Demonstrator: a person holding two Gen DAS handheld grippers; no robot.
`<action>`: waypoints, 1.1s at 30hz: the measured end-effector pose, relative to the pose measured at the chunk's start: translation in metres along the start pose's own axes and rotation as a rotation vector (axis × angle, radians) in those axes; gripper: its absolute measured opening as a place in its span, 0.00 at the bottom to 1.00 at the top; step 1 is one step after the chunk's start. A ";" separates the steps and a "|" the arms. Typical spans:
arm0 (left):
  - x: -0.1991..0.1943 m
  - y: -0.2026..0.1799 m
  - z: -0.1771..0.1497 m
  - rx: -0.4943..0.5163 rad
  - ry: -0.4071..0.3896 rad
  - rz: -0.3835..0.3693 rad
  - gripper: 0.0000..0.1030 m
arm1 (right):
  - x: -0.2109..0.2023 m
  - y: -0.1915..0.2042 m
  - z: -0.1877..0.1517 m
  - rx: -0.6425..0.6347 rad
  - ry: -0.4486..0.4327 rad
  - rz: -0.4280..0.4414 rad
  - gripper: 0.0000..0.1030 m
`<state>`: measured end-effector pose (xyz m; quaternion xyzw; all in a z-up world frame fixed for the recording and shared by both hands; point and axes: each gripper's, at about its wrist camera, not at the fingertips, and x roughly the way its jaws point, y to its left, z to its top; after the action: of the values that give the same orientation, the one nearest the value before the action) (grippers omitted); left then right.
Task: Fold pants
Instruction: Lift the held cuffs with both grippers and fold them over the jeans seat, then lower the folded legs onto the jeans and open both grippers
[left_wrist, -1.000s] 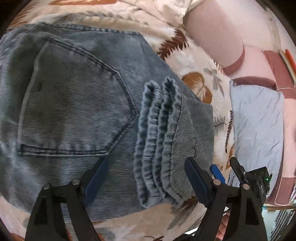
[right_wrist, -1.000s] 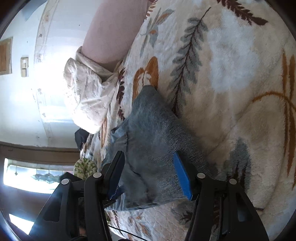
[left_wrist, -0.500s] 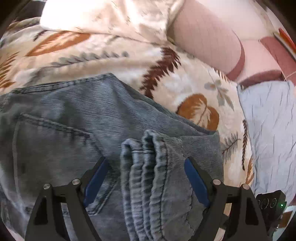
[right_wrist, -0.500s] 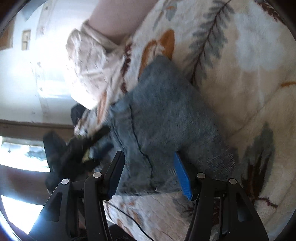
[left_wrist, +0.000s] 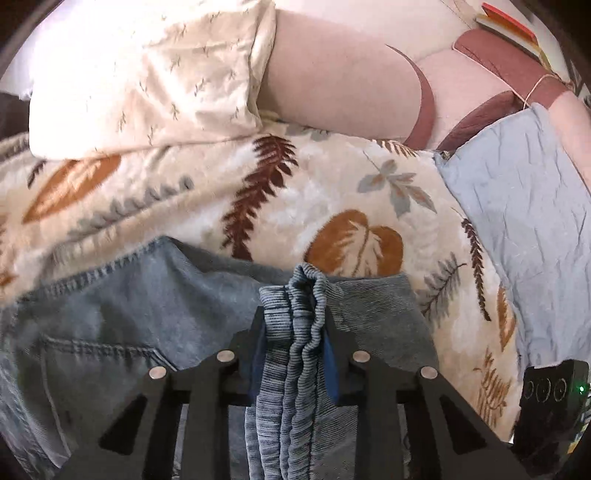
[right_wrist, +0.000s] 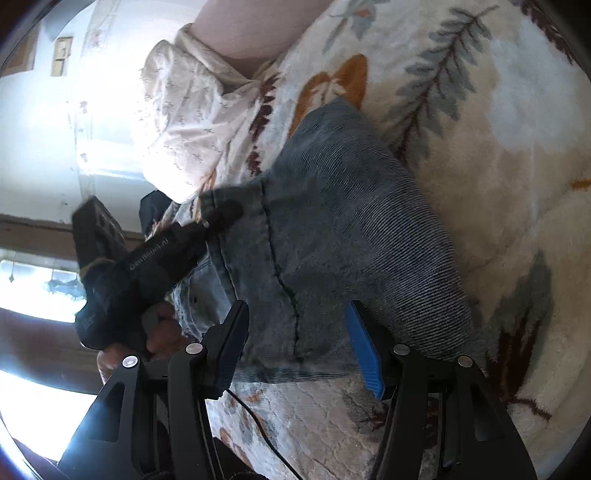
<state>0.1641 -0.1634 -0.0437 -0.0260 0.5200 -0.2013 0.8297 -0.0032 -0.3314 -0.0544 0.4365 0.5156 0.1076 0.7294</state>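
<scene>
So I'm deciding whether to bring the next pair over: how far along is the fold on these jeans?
Partly done. The jeans already lie doubled on the leaf-print blanket, hems stacked over the seat. In hand: the left gripper has just closed on those bunched hems; the right gripper stands open around the folded edge without pinching. Left: probably one more fold and smoothing.

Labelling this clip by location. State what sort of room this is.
Most likely a bedroom: the jeans lie on a bed under a leaf-print blanket, with a pale pillow and a padded pink headboard behind.
</scene>
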 end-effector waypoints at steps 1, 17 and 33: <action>0.007 0.003 -0.001 -0.001 0.023 0.038 0.28 | 0.002 0.002 -0.001 -0.009 0.011 -0.001 0.53; -0.034 0.003 -0.048 0.040 -0.057 -0.006 0.45 | -0.019 -0.018 0.014 0.110 -0.076 0.061 0.58; -0.043 0.014 -0.107 0.062 -0.021 0.056 0.53 | -0.015 -0.016 0.014 0.094 -0.100 -0.002 0.62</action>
<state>0.0584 -0.1170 -0.0596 0.0121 0.5053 -0.1936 0.8408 -0.0025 -0.3570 -0.0552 0.4745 0.4835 0.0606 0.7330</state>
